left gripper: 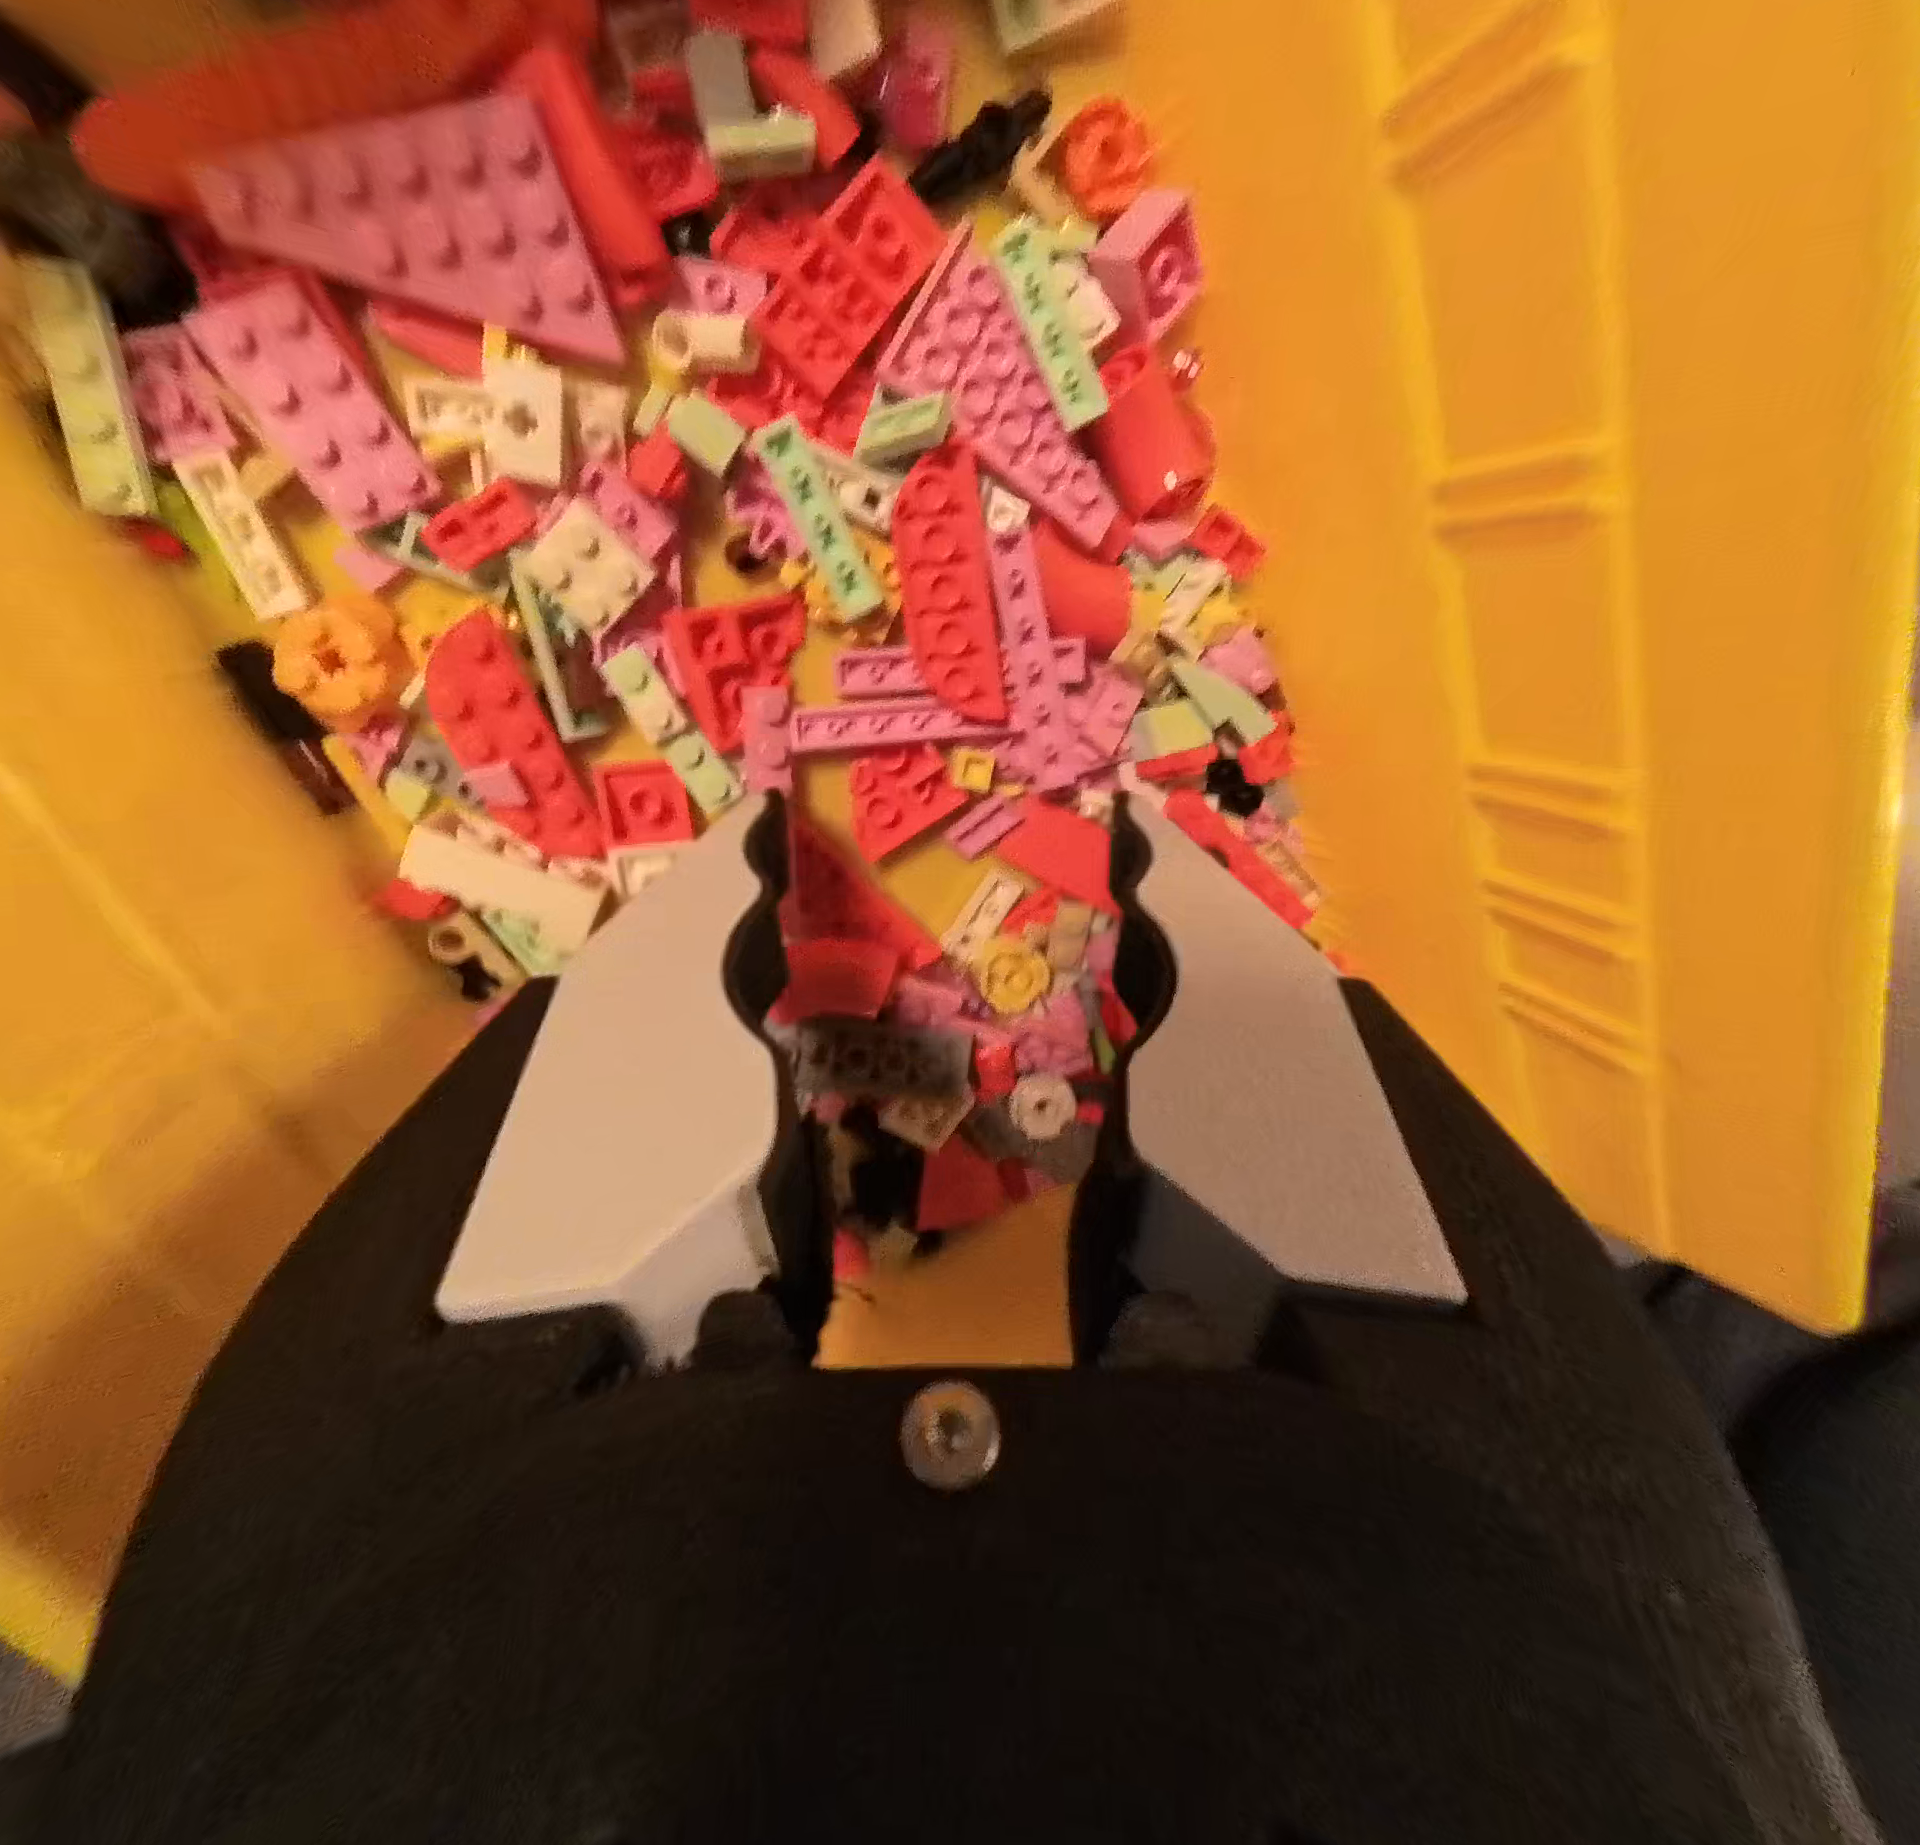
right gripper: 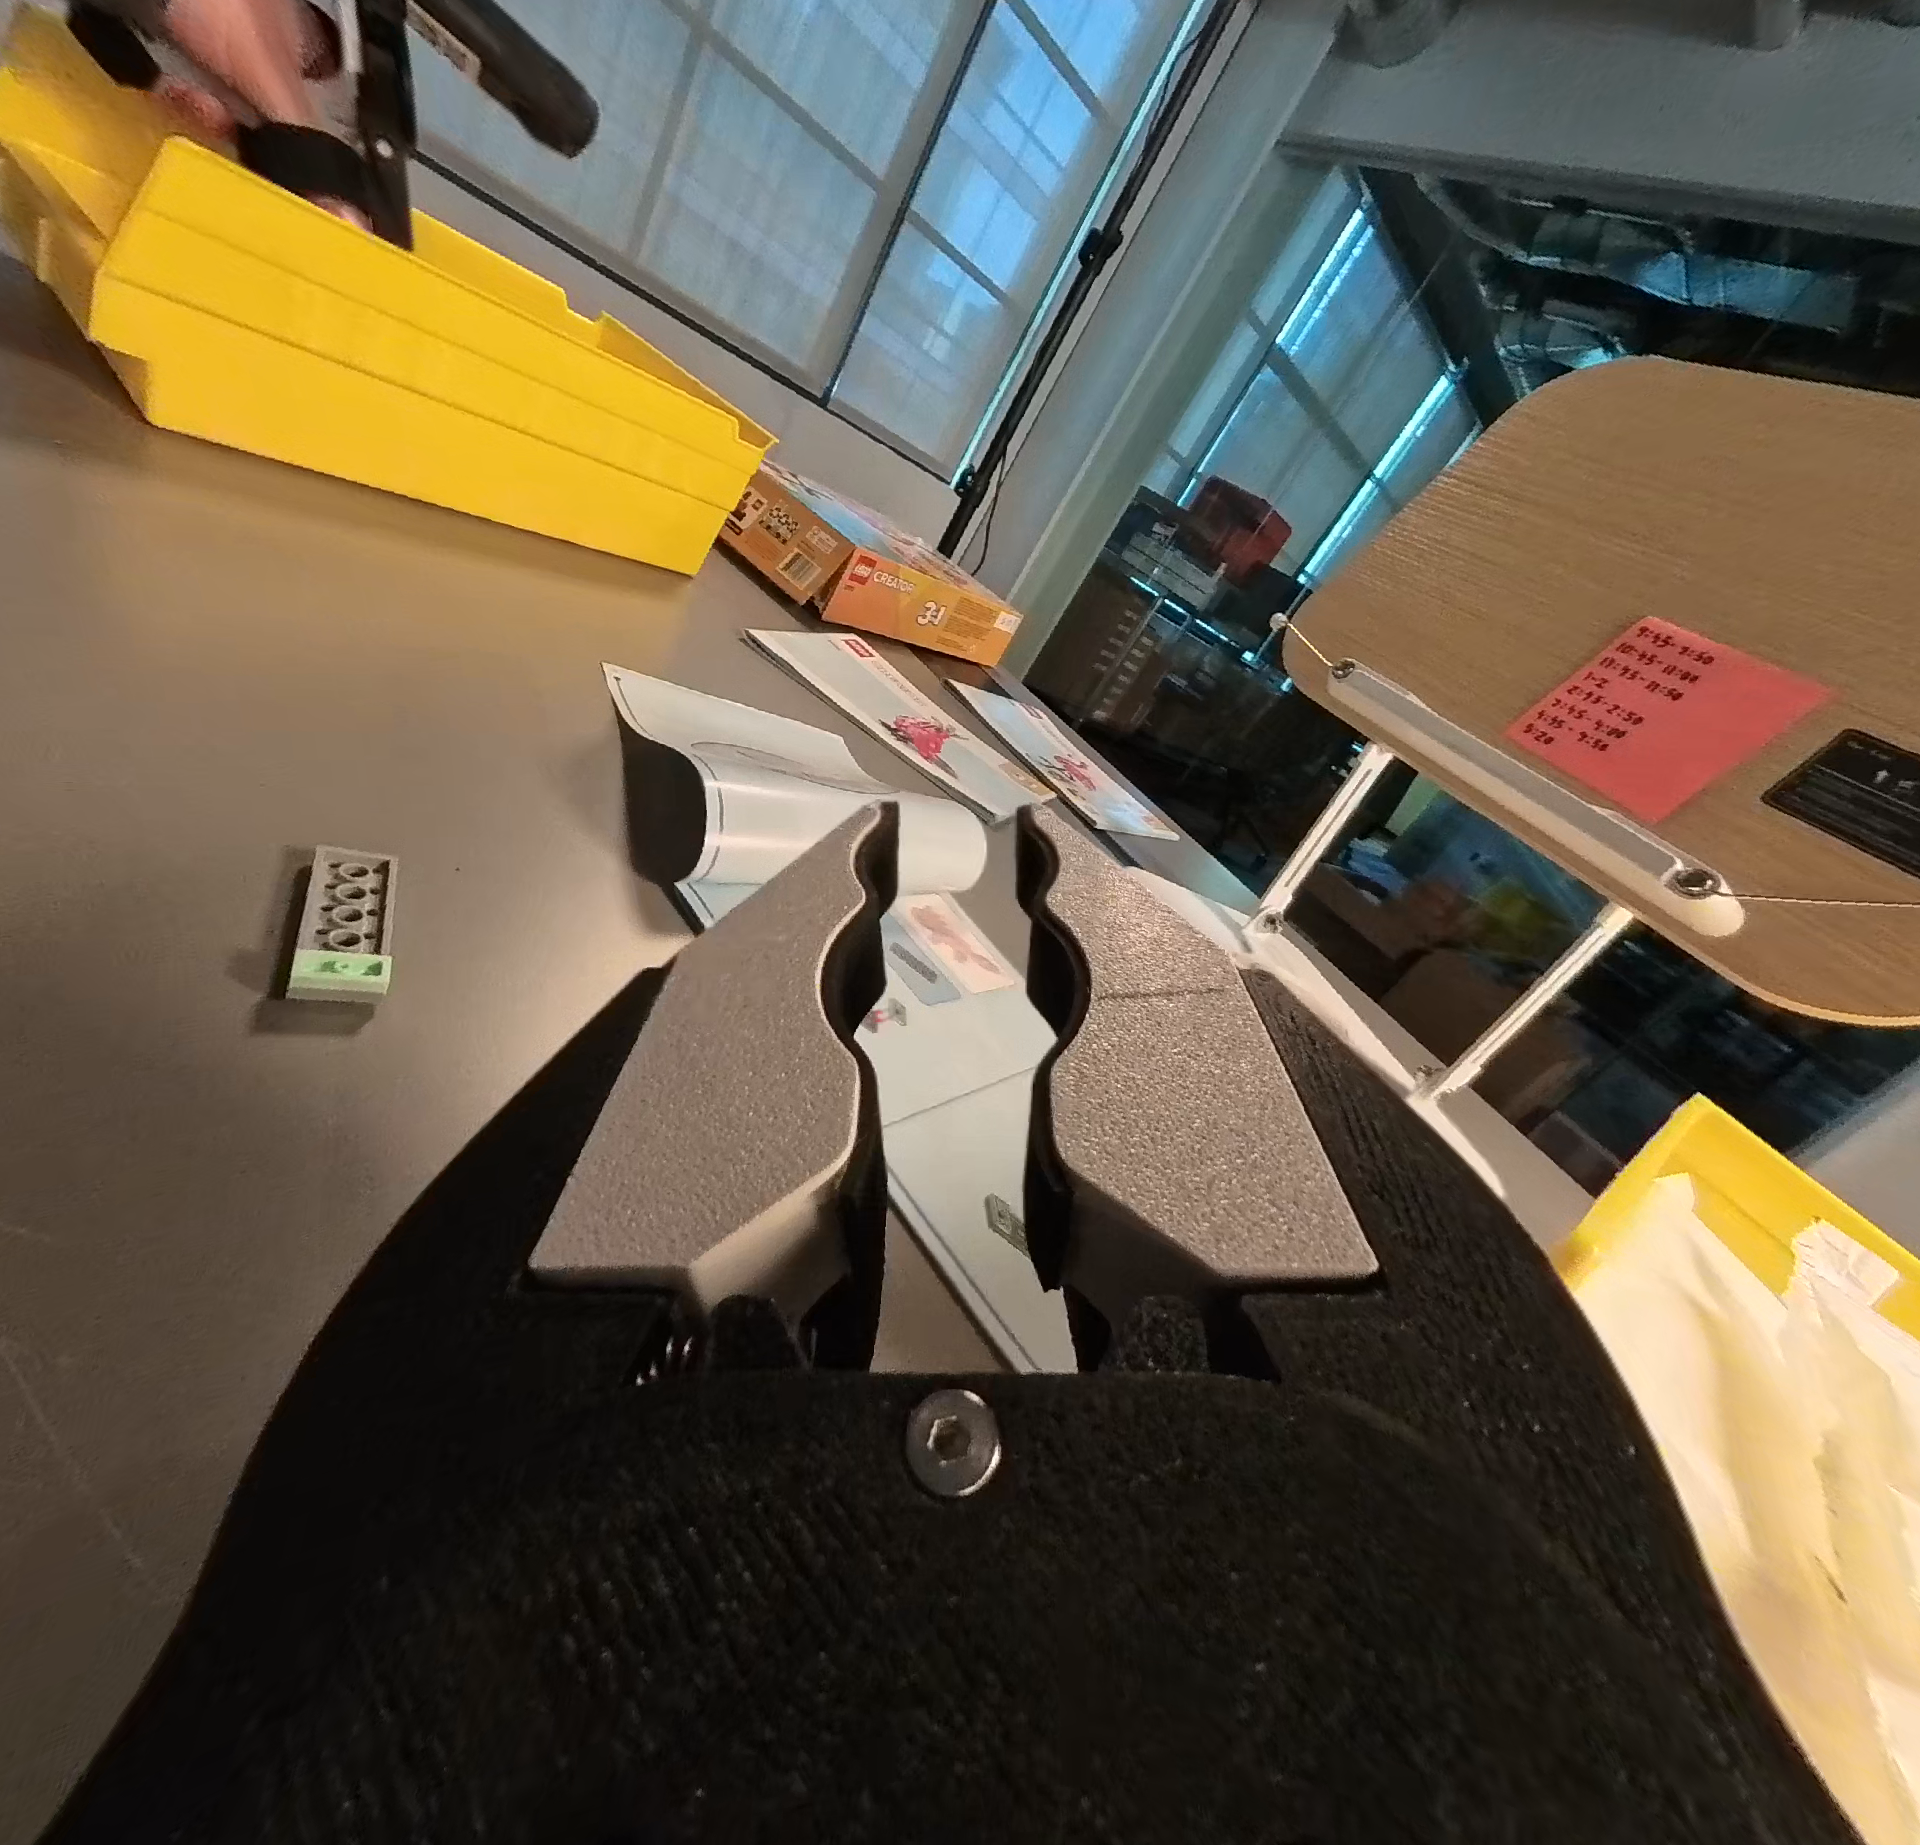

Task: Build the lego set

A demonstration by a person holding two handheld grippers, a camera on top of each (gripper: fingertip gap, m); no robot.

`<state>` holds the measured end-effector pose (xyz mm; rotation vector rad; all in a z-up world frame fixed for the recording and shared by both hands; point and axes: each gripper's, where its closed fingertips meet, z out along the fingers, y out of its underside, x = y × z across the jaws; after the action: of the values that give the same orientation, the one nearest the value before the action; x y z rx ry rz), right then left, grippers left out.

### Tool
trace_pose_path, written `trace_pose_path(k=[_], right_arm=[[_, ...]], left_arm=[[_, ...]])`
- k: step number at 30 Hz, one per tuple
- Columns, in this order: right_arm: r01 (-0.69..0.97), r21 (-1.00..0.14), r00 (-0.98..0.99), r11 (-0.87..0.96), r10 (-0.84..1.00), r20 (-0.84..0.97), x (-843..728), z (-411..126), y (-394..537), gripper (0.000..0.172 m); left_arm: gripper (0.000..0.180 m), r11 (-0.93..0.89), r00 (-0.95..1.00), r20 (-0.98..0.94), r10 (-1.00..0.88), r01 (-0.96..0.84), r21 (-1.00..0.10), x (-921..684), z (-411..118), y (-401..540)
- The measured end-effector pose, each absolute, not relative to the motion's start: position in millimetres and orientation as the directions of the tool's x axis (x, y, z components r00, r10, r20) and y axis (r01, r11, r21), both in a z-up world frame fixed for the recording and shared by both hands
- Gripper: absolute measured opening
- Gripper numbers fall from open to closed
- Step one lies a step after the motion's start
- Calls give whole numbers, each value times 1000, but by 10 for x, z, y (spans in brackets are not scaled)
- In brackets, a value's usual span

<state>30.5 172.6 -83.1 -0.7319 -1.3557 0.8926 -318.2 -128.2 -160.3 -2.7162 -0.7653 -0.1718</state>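
Note:
My left gripper (left gripper: 948, 803) is open and hangs inside a yellow bin (left gripper: 1299, 445), just above a pile of pink, red, mint and white bricks (left gripper: 727, 507). Red plates (left gripper: 904, 808) and a small yellow round piece (left gripper: 1013, 974) lie below the gap between its fingers; nothing is gripped. The right wrist view shows this gripper (right gripper: 353, 133) in a person's hand at the far-left yellow bin (right gripper: 416, 372). My right gripper (right gripper: 954, 813) is open with a narrow gap and empty, low over the grey table (right gripper: 260, 652), pointing at an open instruction booklet (right gripper: 748, 787).
A grey plate with a mint-green piece on its end (right gripper: 341, 922) lies on the table to the left. Two closed booklets (right gripper: 904, 735) and an orange box (right gripper: 894, 590) lie beyond. A second yellow bin with white paper (right gripper: 1714, 1380) is at right, under a wooden tabletop (right gripper: 1610, 548). The grippers' ends are close to 45 cm from one another.

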Motion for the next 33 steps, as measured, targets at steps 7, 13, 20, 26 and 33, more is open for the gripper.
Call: trace_pose_path(k=[7, 13, 20, 26, 33], right_arm=[[-83, -839, 78, 537, 843, 532, 303, -815, 1820, 21], [-33, -832, 134, 553, 828, 545, 284, -837, 1921, 21], [18, -829, 173, 558, 815, 552, 257, -869, 2007, 21], [30, -837, 198, 546, 818, 541, 254, -864, 2061, 21], [42, -839, 208, 542, 817, 538, 251, -871, 2087, 20]], left_arm=[[107, -809, 889, -4, 458, 415, -415, -3476, -1575, -951], [109, -864, 901, -98, 422, 367, -344, -3529, -1730, -957], [88, -883, 825, -350, 444, 337, -326, -3902, -1567, -1373], [42, -831, 972, 26, 233, 213, -513, -3227, -1386, -982], [40, -900, 991, -13, 136, 118, -419, -3057, -1616, -929]])
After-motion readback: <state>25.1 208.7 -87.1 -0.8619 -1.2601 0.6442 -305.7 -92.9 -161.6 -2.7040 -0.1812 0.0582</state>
